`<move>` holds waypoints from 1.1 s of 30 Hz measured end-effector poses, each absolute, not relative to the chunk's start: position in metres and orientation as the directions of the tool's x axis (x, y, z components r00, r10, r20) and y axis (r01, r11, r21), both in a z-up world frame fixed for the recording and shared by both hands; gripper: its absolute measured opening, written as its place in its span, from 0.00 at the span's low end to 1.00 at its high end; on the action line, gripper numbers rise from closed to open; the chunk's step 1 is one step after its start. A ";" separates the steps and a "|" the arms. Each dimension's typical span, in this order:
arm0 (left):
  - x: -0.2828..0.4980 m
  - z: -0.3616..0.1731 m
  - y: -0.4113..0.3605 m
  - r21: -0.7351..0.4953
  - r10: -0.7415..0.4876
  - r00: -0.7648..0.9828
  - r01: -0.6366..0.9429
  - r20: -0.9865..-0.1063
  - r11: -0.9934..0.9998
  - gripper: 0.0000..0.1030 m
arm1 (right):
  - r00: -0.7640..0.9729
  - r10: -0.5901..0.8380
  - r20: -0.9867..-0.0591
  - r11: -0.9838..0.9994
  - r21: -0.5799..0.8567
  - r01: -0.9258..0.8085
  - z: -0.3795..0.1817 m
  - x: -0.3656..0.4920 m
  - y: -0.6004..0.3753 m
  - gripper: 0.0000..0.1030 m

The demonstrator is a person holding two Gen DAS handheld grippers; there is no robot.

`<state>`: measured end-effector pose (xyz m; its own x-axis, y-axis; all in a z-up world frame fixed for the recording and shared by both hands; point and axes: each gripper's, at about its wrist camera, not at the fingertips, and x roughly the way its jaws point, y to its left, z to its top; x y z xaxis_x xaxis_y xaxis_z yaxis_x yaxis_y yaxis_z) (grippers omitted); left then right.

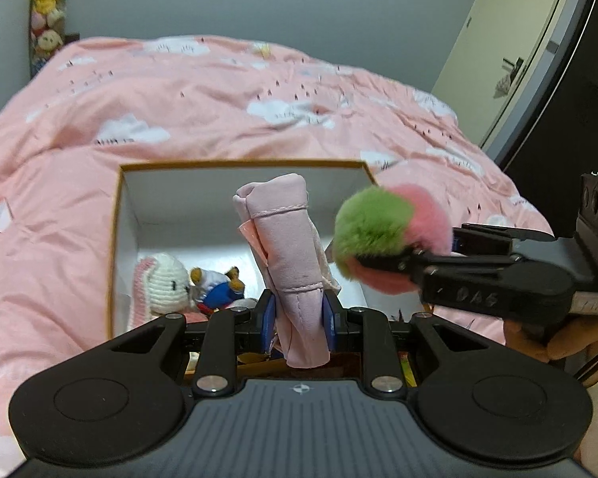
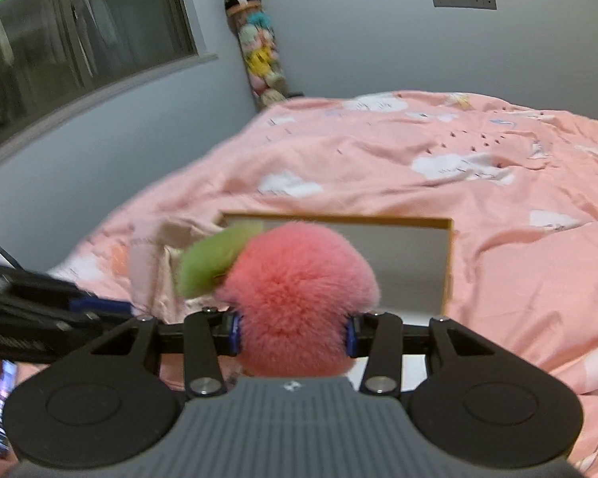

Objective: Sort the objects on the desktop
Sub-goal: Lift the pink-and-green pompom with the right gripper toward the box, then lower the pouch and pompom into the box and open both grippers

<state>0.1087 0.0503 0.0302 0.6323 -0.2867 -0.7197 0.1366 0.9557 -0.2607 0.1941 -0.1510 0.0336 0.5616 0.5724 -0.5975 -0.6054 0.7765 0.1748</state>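
Left claw (image 1: pixel 299 318) grips pink cloth roll (image 1: pixel 285 247) above box (image 1: pixel 119 215).

Count of items observed:

- One open box (image 1: pixel 117 239), ahead of the left gripper (image 1: pixel 299 318).
- Two small toys inside it, ahead and left of that gripper: one white knitted bunny (image 1: pixel 161 283), one bear in blue (image 1: pixel 217 285).
- One rolled pink cloth (image 1: pixel 287 247), between that gripper's fingers.
- One pink-and-green fluffy ball (image 2: pixel 295 298), between the right gripper's (image 2: pixel 295 334) fingers.
- Two grippers in all.
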 end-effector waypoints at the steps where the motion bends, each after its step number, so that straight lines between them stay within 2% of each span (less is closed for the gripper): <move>1: 0.114 0.026 0.049 -0.264 -0.293 0.620 0.141 -0.727 0.954 0.27 | 0.558 0.553 -0.618 0.782 0.155 -0.604 0.028 0.198 -0.150 0.45; 7: 0.137 0.009 0.036 -0.274 -0.330 0.563 0.184 -0.758 0.944 0.27 | 0.526 0.459 -0.716 0.790 0.058 -0.610 0.002 0.211 -0.147 0.45; 18: 0.171 -0.024 0.030 -0.304 -0.351 0.438 0.176 -0.828 0.936 0.27 | 0.448 0.417 -0.791 0.742 0.012 -0.670 -0.021 0.216 -0.142 0.46; 33: 0.191 -0.055 0.029 -0.302 -0.334 0.347 0.143 -0.877 0.942 0.27 | 0.411 0.402 -0.818 0.698 -0.017 -0.716 -0.026 0.217 -0.133 0.47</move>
<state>0.1913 0.0288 -0.0551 0.3466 -0.3340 -0.8765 0.1433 0.9423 -0.3025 0.2171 -0.1325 -0.0260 0.4115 0.4024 -0.8178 -0.7163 0.6975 -0.0172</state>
